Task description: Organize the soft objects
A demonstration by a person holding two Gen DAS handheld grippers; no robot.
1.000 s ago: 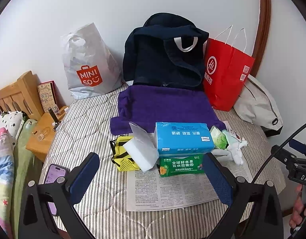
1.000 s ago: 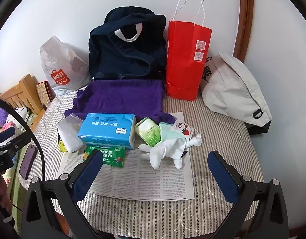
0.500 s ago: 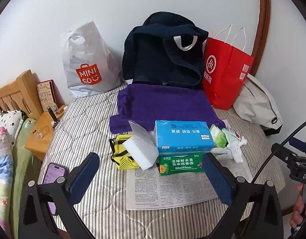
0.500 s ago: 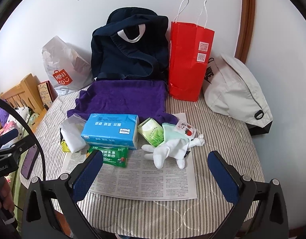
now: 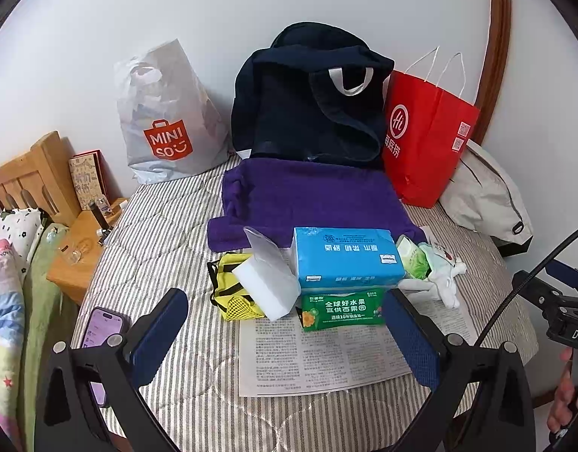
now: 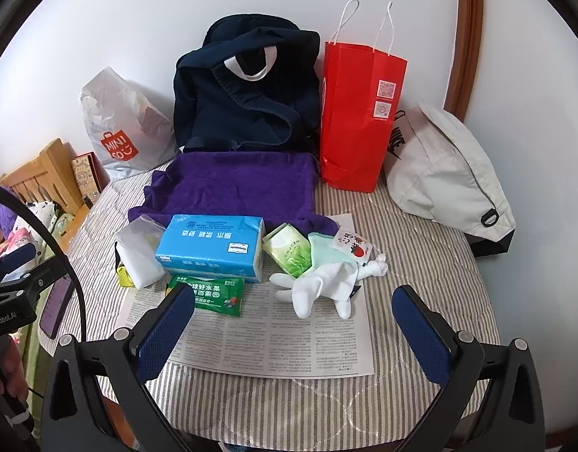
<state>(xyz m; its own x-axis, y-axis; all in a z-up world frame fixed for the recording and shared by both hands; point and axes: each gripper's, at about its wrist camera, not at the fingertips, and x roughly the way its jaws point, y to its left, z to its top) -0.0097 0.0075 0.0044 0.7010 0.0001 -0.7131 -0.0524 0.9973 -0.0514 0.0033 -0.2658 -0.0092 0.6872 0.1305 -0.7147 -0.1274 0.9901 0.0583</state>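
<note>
On a newspaper on the striped bed lie a blue tissue pack, a green wipes pack, a white sponge in plastic, a yellow mesh pouch, a light green tissue pack, a white cloth toy and a purple towel behind. My left gripper is open and empty, short of the pile. My right gripper is open and empty above the newspaper.
Against the wall stand a Miniso bag, a dark navy bag, a red paper bag and a grey-white bag. A phone lies at the left. A wooden bedside stand is at the left.
Both grippers have drifted slightly; the scene sits a little lower and nearer in the right view. Nothing on the bed has moved.
</note>
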